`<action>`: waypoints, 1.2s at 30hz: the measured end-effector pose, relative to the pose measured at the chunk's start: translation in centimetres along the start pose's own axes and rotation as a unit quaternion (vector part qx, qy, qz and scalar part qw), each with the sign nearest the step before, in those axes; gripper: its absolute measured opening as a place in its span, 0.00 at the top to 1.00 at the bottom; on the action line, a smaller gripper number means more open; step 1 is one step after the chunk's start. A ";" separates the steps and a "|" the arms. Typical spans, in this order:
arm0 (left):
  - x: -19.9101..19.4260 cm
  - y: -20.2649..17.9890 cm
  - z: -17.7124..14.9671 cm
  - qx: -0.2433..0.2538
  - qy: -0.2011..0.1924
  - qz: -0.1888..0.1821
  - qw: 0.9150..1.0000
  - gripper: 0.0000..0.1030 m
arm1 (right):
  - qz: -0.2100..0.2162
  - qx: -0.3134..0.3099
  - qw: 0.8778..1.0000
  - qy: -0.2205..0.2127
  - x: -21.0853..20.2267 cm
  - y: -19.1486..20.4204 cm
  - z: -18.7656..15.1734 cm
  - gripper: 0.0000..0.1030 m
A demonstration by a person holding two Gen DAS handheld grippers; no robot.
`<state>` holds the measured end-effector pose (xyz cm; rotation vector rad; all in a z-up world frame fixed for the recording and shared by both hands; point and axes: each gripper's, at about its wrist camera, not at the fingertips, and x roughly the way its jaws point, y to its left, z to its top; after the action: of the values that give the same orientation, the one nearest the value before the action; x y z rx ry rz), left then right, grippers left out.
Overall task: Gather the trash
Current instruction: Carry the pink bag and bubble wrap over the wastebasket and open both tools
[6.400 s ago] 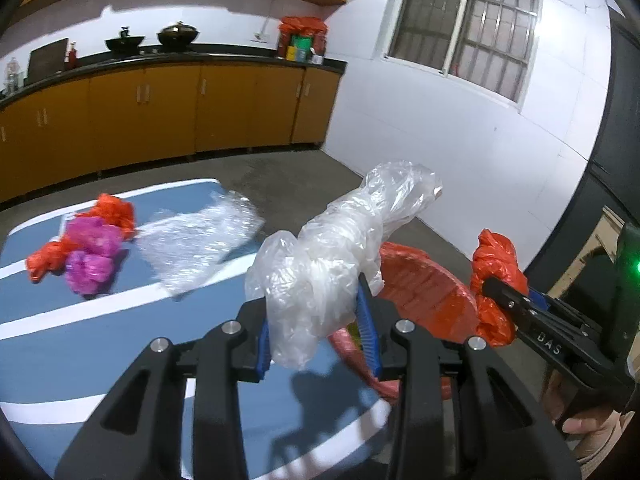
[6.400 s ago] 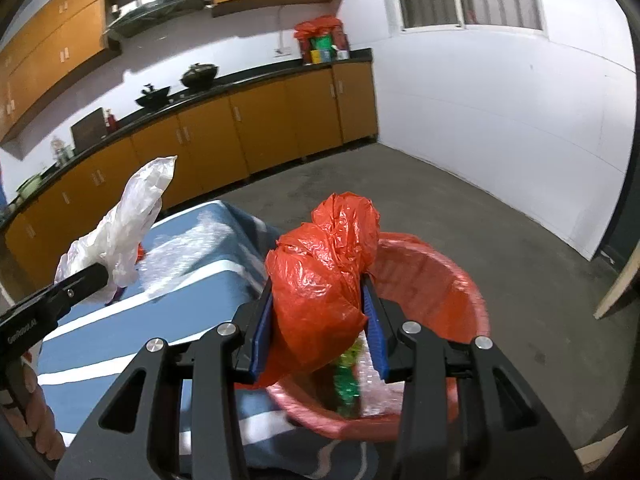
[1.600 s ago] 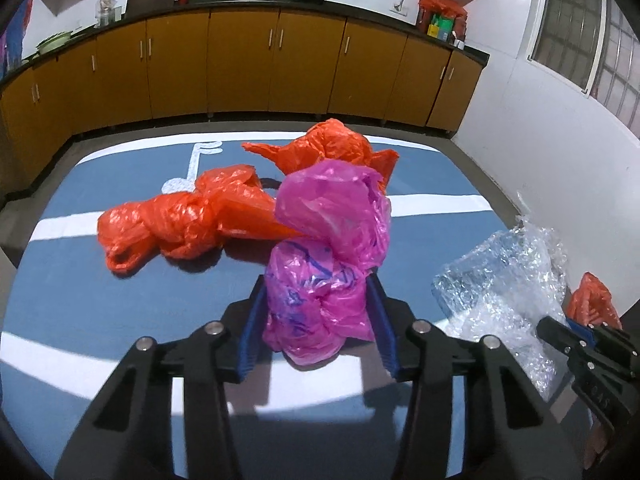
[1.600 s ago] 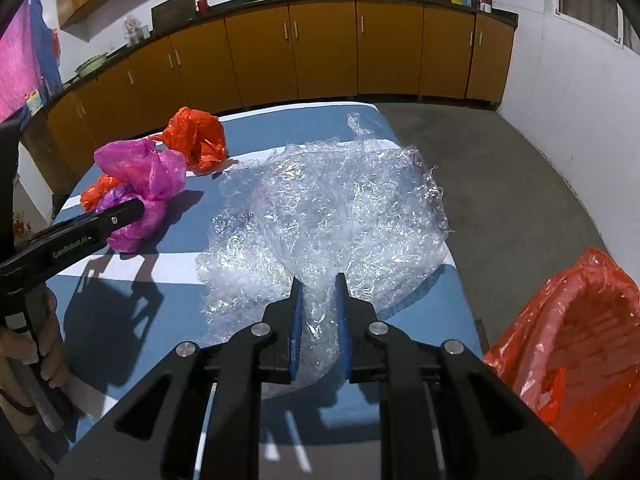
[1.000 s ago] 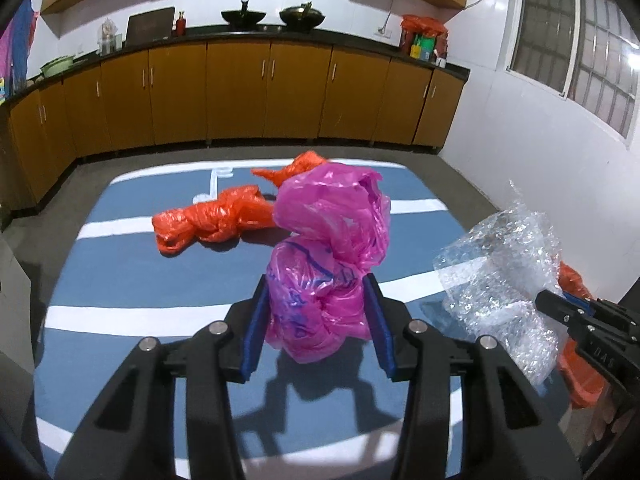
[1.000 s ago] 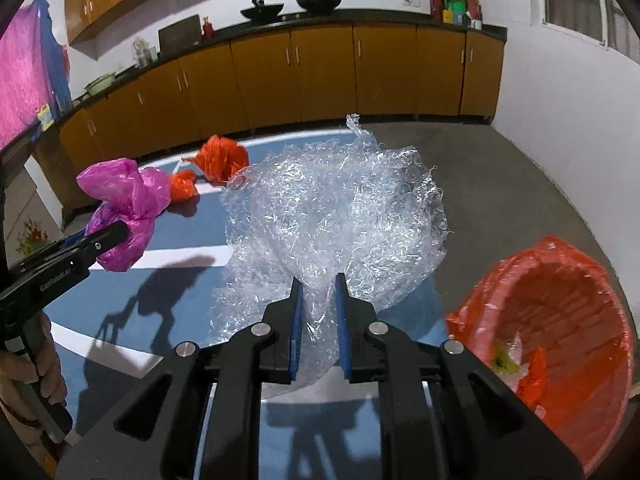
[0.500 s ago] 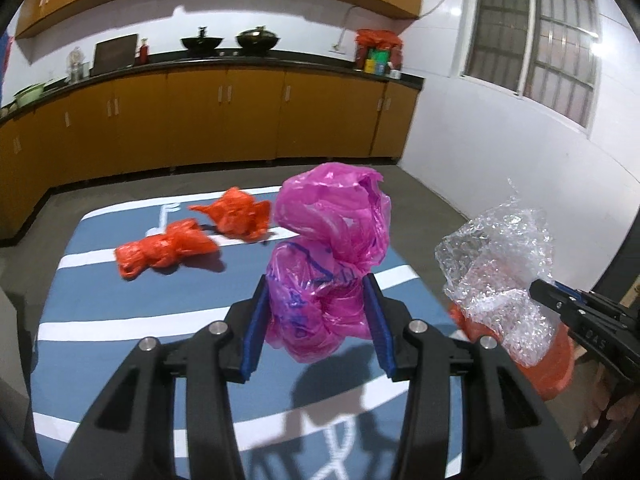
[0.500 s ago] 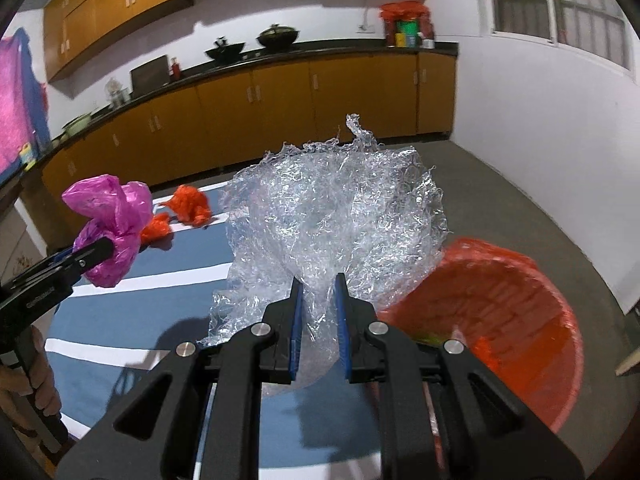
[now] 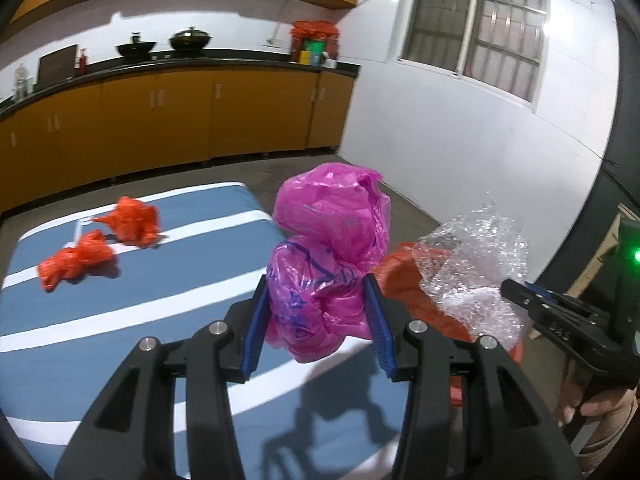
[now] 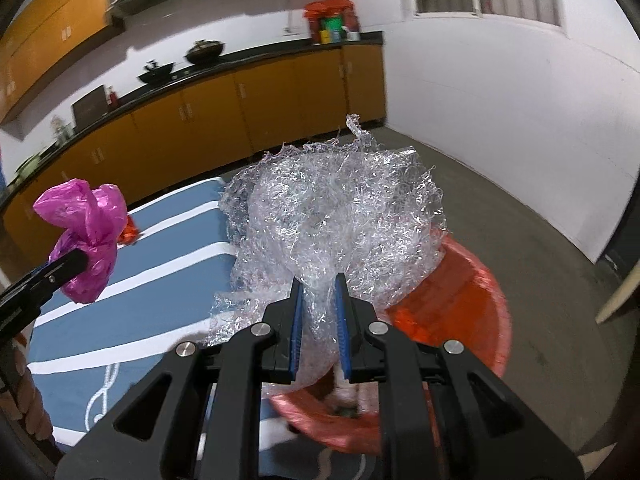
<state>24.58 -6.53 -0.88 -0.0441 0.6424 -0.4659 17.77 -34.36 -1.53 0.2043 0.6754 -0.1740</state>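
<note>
Left tongs (image 9: 318, 320) clamp a pink bag (image 9: 328, 256) above the blue striped desk (image 9: 160, 296). Right tongs (image 10: 319, 320) pinch a clear plastic wad (image 10: 336, 216) over the red bin (image 10: 472, 300) beside the desk. Farther back, two orange bags (image 9: 100, 240) lie on the desk.

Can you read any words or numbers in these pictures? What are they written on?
"DAS": on the side of the right gripper, seen upside down in the left wrist view, so this is only my best reading.
Blue printing on the pink bag: too crumpled to read.
White music note on the blue striped mat: a sign, not a word.
Tins and boxes on the counter: too small to read.
Nothing else has words.
</note>
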 end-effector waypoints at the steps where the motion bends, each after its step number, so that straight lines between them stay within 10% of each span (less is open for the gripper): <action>1: 0.4 -0.8 0.0 0.004 0.003 -0.008 1.000 0.56 | -0.004 0.005 1.000 0.000 -0.1 -0.4 -0.1 0.85; 36: 9.7 -11.1 -1.9 0.049 0.090 -0.112 0.988 0.51 | -0.034 0.085 0.995 0.030 1.6 -6.8 -0.5 0.73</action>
<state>25.81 -20.46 -5.87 0.0199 0.7958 -0.7236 17.19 -41.01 -3.83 0.3515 0.7290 -0.2924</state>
